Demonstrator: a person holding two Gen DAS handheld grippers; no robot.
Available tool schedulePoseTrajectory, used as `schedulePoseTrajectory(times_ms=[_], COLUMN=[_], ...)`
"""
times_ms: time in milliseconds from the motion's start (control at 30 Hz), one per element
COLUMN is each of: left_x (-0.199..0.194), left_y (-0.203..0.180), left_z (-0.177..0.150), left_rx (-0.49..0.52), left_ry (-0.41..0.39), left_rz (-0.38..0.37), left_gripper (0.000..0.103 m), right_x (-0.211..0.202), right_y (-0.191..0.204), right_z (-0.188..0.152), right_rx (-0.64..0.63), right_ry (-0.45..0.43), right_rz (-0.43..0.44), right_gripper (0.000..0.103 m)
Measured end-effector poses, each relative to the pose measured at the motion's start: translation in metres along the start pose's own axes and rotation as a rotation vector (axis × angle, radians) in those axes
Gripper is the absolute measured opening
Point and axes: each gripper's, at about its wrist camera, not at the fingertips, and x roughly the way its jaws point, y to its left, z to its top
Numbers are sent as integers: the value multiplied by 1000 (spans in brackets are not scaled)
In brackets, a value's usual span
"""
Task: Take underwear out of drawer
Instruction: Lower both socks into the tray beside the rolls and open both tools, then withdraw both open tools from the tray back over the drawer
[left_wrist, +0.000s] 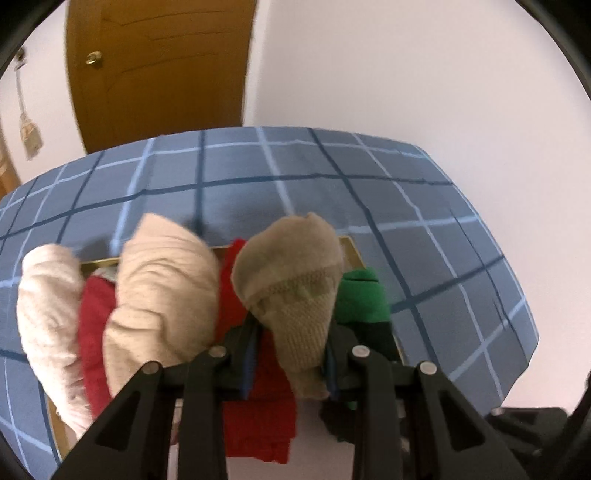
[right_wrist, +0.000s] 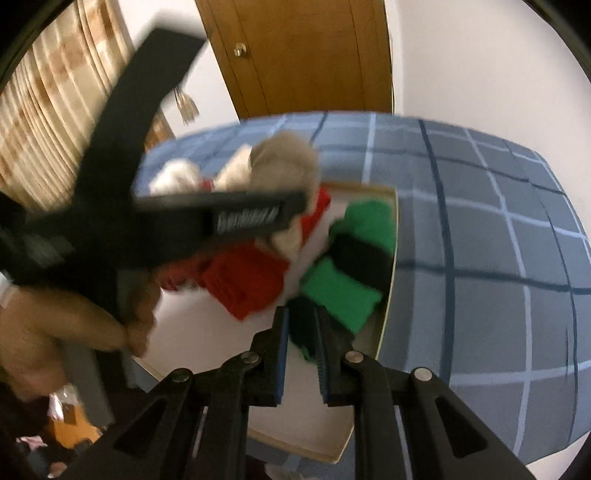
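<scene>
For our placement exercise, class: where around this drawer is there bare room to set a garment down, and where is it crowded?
Free: the checked bedspread right of the drawer, and the white drawer floor between the red garment and the near edge. Crowded: the far end, where the cream garment, red garment and green garment pack together.

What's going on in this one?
A person holding a gripper in each hand is pulling clothes from an open drawer set on a blue checked cloth. The left gripper is shut on a beige garment, lifted above the red and green folded items. The right gripper is nearly closed, fingertips at a dark green piece; a grip isn't clear.
</scene>
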Motion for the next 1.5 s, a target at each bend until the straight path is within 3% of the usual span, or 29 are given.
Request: schedulePoseTrajectory(times_ms=[167, 200, 267, 333, 400, 633, 867, 1033, 1167, 1500], left_x=[13, 14, 13, 9, -1, -52, -77, -89, -94, -111], left_y=[5, 4, 0, -3, -3, 26, 46, 47, 47, 51], left_z=[-3, -2, 0, 2, 5, -9, -53, -85, -106, -152], left_rx=[-47, -39, -26, -16, -14, -49, -54, -23, -34, -53], left_ry=[46, 52, 67, 81, 78, -22, -54, -49, 0, 39], left_rz=[0, 2, -12, 8, 86, 142, 187, 199, 194, 195], left_gripper=[30, 36, 58, 90, 97, 98, 98, 97, 97, 97], right_x=[18, 21, 26, 30, 35, 34, -5, -25, -34, -46], right_y=[-9, -12, -18, -20, -22, -25, -18, -4, 11, 24], right_z=[-5, -4, -3, -1, 3, 7, -13, -39, -57, -89], right_rx=[56, 68, 87, 88, 91, 119, 166, 218, 224, 284], right_ry=[21, 22, 25, 24, 20, 4, -54, -61, -63, -43], right_rz=[-18, -23, -31, -47, -70, -72, -37, -9, -2, -37], right_gripper=[16, 16, 16, 16, 16, 16, 16, 16, 16, 17])
